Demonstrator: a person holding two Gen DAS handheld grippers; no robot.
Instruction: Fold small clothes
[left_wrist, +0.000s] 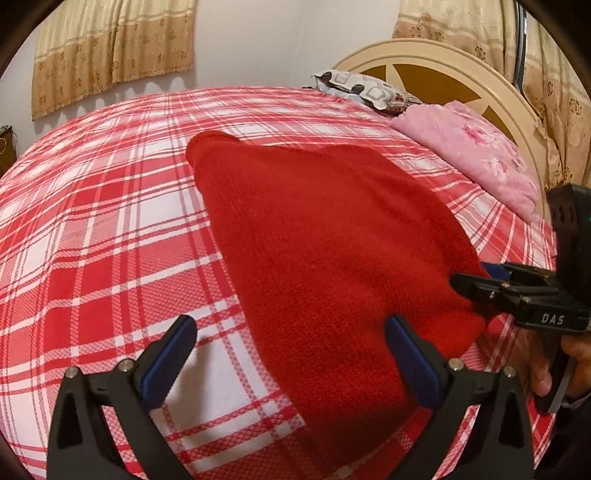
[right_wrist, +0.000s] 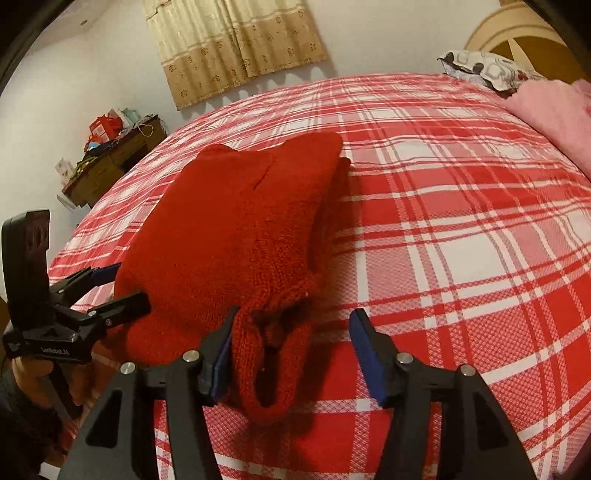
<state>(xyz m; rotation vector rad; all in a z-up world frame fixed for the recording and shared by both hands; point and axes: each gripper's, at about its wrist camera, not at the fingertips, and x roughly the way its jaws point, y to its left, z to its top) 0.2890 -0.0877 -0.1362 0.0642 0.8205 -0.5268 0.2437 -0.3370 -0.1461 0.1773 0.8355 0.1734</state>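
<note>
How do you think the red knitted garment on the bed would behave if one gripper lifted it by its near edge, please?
The red knitted garment would probably droop and unfold, since it lies in soft stacked layers. Its coarse knit looks grippy, so the right gripper is unlikely to slip. It seems fairly light, barely denting the plaid sheet.

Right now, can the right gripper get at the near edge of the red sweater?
Probably yes. The right gripper is open, and the red sweater's near knit edge already lies between its fingers. Nothing blocks it; the left gripper is at the other side.
</note>
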